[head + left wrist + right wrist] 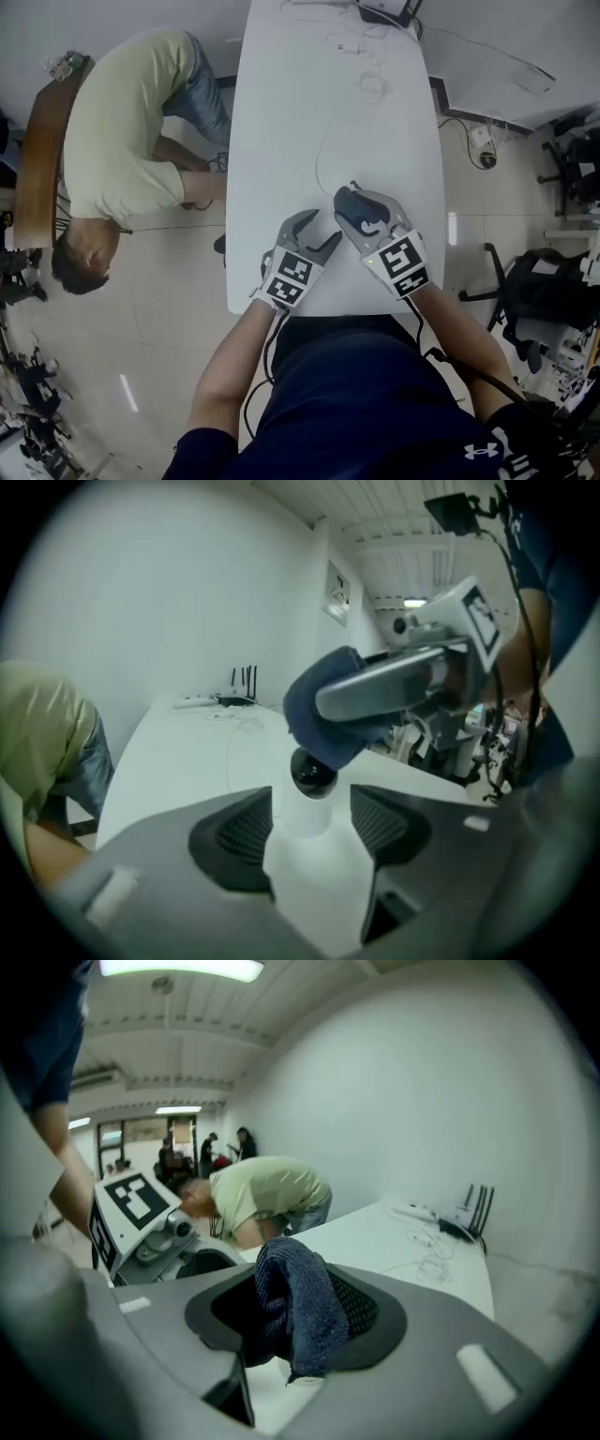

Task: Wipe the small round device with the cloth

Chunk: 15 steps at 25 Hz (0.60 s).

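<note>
The small round device [314, 850], white with a black dome lens [310, 772] on top, stands upright between my left gripper's [312, 808] jaws, whose ribbed pads lie against its sides. My right gripper [295, 1312] is shut on a dark blue cloth [302, 1305]. It holds the cloth [323, 714] down on the top of the lens. In the head view both grippers meet near the front of the white table [309, 94]: the left gripper [319, 232] points right, and the right gripper [364, 214] with the cloth [352, 206] covers the device.
A person in a pale green shirt [122, 131] bends over at the table's left side. A router [389, 11] and loose white cables [366, 66] lie at the far end. A black chair [534, 291] stands to the right, a brown bench [37, 159] at far left.
</note>
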Each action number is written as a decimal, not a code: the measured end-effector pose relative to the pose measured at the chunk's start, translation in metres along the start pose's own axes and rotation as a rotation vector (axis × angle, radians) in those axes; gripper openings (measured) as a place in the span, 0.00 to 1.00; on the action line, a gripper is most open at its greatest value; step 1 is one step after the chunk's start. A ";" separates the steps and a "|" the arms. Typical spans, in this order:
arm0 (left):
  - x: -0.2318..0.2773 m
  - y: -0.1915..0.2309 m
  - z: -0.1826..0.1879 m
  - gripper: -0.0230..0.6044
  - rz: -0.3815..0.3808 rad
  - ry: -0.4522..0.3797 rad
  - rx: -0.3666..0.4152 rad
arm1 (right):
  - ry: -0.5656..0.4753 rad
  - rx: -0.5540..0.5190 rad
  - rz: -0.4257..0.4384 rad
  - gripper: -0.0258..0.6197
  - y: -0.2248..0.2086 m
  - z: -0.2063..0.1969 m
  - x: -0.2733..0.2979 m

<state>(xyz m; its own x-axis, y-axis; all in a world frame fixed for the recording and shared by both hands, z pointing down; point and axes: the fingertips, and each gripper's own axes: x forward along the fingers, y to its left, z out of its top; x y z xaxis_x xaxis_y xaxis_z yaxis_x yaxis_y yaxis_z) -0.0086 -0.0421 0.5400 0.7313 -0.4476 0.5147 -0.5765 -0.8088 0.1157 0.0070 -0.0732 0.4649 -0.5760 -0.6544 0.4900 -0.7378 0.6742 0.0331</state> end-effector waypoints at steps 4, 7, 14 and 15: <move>0.019 0.004 -0.004 0.45 0.010 0.027 0.022 | 0.100 -0.245 -0.056 0.33 0.012 -0.006 0.021; 0.021 0.001 0.004 0.44 -0.002 0.027 0.046 | 0.052 -0.074 -0.066 0.33 -0.009 -0.009 0.013; 0.025 -0.004 0.014 0.44 -0.033 0.040 0.052 | -0.165 0.859 0.003 0.32 -0.077 -0.060 -0.010; 0.025 -0.005 0.014 0.43 -0.042 0.044 0.049 | -0.171 0.913 0.016 0.32 -0.080 -0.069 -0.009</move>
<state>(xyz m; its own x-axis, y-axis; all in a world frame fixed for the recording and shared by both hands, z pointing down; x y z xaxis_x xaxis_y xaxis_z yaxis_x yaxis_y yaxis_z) 0.0182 -0.0544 0.5408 0.7369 -0.3968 0.5472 -0.5265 -0.8447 0.0965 0.0954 -0.0976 0.5177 -0.5792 -0.7378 0.3465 -0.6785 0.2008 -0.7066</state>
